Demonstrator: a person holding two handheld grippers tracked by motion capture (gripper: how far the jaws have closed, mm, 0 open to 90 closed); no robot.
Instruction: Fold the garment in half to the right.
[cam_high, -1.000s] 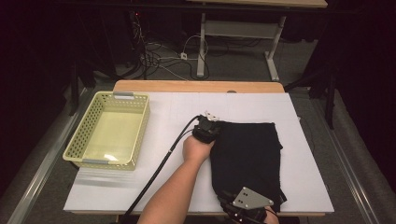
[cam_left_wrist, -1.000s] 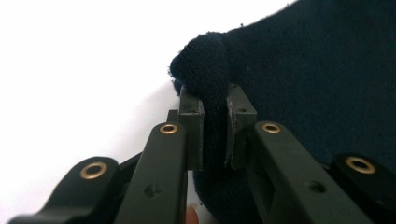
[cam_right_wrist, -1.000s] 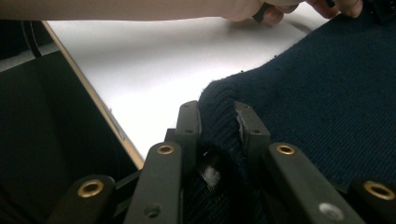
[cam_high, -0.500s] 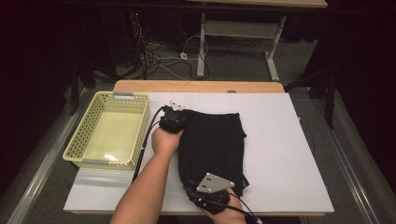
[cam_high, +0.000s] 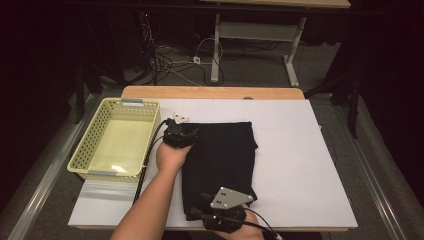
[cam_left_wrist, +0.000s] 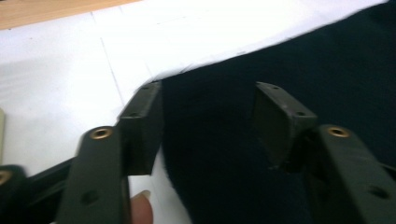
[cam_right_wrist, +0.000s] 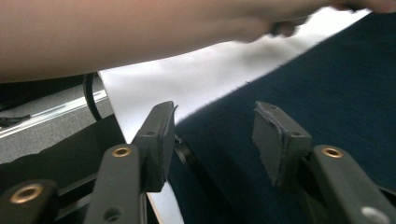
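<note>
A dark folded cloth (cam_high: 220, 155) lies flat on the white tabletop (cam_high: 300, 165). My left gripper (cam_high: 180, 131) sits at the cloth's far left corner, held by a hand reaching forward. In the left gripper view the left gripper (cam_left_wrist: 208, 100) stands open; its jaws have just been opening, with the cloth's (cam_left_wrist: 299, 65) edge lying under and between them, unpinched. My right gripper (cam_high: 220, 205) rests at the cloth's near edge. In the right gripper view the right gripper (cam_right_wrist: 215, 116) is also open after just opening, and the cloth (cam_right_wrist: 327, 79) lies loose between its pads.
A yellow mesh basket (cam_high: 82, 150) stands at the table's left, close to my left gripper. A black cable (cam_high: 147, 160) trails along the basket's right side. A forearm (cam_right_wrist: 140, 32) crosses the top of the right gripper view. The table's far edge is wood (cam_high: 215, 92).
Both hands and the cloth have slid left across the table, from its right half toward the basket. The cloth now lies still and flat.
</note>
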